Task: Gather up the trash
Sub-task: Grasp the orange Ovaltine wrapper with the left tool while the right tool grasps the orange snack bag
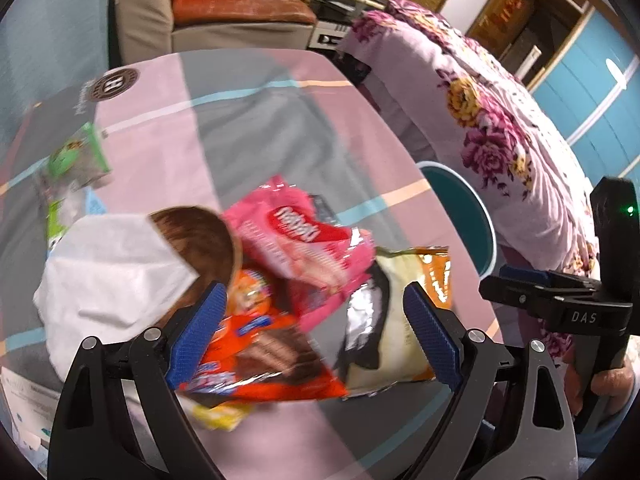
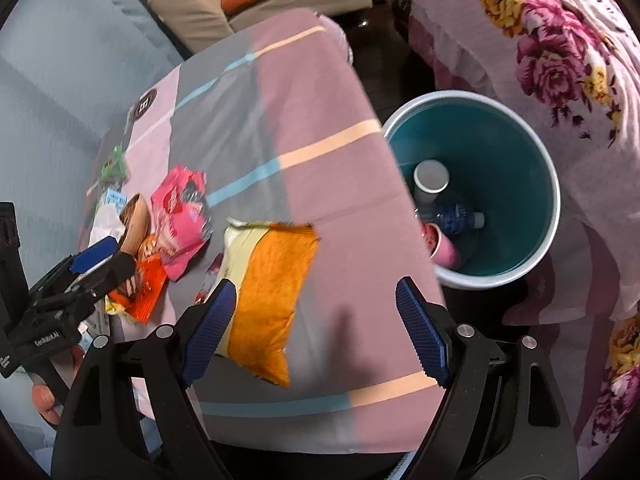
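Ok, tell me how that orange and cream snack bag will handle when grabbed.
The orange and cream snack bag looks puffed, so it is probably light and crushable. Its glossy film may slip or crumple between the jaws. Lying flat on the tablecloth, it should not roll.

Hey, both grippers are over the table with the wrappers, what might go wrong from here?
1. The orange wrapper, pink wrapper and chip bag overlap, so the open left gripper may pinch two at once or drag one along.
2. The teal bin stands below the table edge; a wrapper released early could land on the floor.
3. Both views are blurred, so a grasp could miss.
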The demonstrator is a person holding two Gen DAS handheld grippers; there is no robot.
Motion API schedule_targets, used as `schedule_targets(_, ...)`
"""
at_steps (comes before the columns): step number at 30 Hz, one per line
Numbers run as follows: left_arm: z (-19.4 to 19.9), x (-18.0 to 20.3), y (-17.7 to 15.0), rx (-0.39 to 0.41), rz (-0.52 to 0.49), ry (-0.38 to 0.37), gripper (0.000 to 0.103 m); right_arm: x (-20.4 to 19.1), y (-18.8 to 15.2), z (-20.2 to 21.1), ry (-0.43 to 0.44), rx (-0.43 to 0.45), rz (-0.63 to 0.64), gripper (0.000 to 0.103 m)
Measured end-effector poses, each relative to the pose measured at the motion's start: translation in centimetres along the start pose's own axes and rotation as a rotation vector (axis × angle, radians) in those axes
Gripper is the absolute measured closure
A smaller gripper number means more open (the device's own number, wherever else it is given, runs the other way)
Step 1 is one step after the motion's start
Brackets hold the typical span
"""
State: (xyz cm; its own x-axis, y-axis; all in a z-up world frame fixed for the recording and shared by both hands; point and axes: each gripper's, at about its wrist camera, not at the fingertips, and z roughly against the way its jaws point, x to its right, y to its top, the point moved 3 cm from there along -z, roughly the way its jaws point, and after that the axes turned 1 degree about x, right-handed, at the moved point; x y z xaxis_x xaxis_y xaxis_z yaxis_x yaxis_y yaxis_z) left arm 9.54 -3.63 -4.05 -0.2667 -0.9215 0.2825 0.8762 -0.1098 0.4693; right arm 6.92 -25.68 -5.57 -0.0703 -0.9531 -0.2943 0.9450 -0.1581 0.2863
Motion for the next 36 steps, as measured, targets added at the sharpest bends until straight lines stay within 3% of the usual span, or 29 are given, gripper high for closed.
schedule_targets(15, 1.2, -5.1, -3.0, -0.006, 0.089, 0.004, 0.013, -4.3, -0.9, -5.4, -0.009, -0.103, 0.041, 0.025)
schedule_targets(21, 1.2, -6.3, -3.7, -0.019, 0.112, 0.007, 0.013, -4.9, -0.7, -6.4, -0.022, -0.093, 0.059, 0.026)
schedule_targets(23, 1.1, -6.5, -3.9, -0.025, 0.118, 0.007, 0.013, -5.0, -0.7, -6.4, -0.032, -0.083, 0.077, 0.041)
schedule_targets(27, 0.7, -6.2, -3.9, -0.039, 0.117, 0.001, 0.013, -5.2, -1.0, -6.0, -0.003, -0.07, 0.098, 0.051)
schedule_targets(28, 0.5, -6.1, -3.9, -0.044, 0.115, 0.0, 0.013, -5.3, -1.0, -5.9, 0.002, -0.067, 0.101, 0.057)
schedule_targets(36, -0.9, -4.8, -3.7, -0.055, 0.103, -0.006, 0.015, -4.4, -0.9, -3.5, -0.001, -0.006, 0.1, 0.058)
